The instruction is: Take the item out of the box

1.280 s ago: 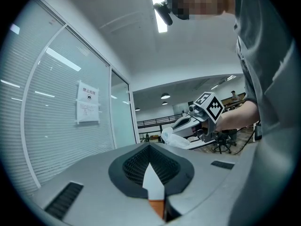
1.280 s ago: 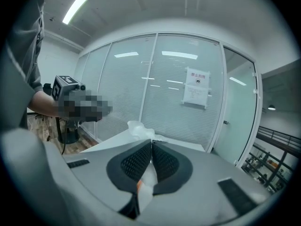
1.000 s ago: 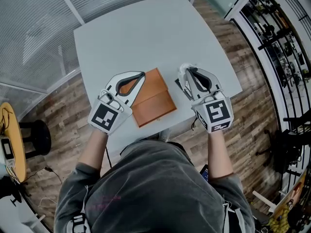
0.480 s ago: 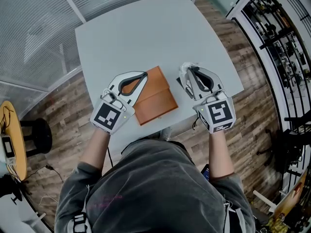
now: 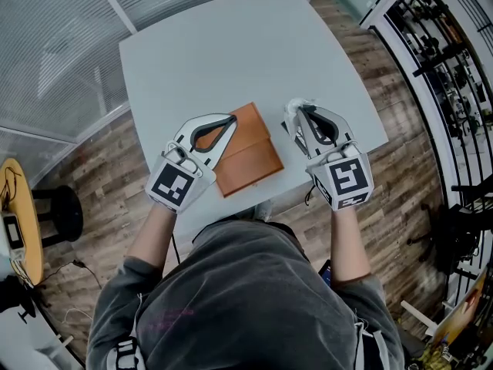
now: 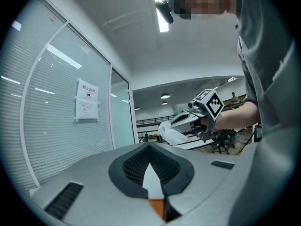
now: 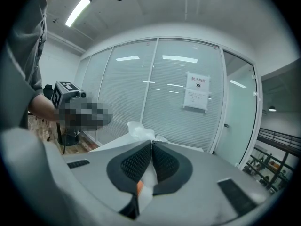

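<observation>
Grey surface (image 5: 231, 52), flat orange box (image 5: 250, 156). My left gripper (image 5: 229, 119) is closed, empty, over it. My right gripper (image 7: 151, 142) pinches a white plastic bag (image 7: 138, 130).

Grey table (image 5: 231, 45) stands on wood floor (image 5: 100, 177)

text: paper notice (image 6: 87, 100) on glass wall (image 6: 51, 140) — heading reads 禁止拍照 | smaller print — unreadable

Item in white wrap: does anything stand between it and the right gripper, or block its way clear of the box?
Nothing visible does. The right gripper is shut on the item, which is already outside the box, beside its right edge over the table.
</observation>
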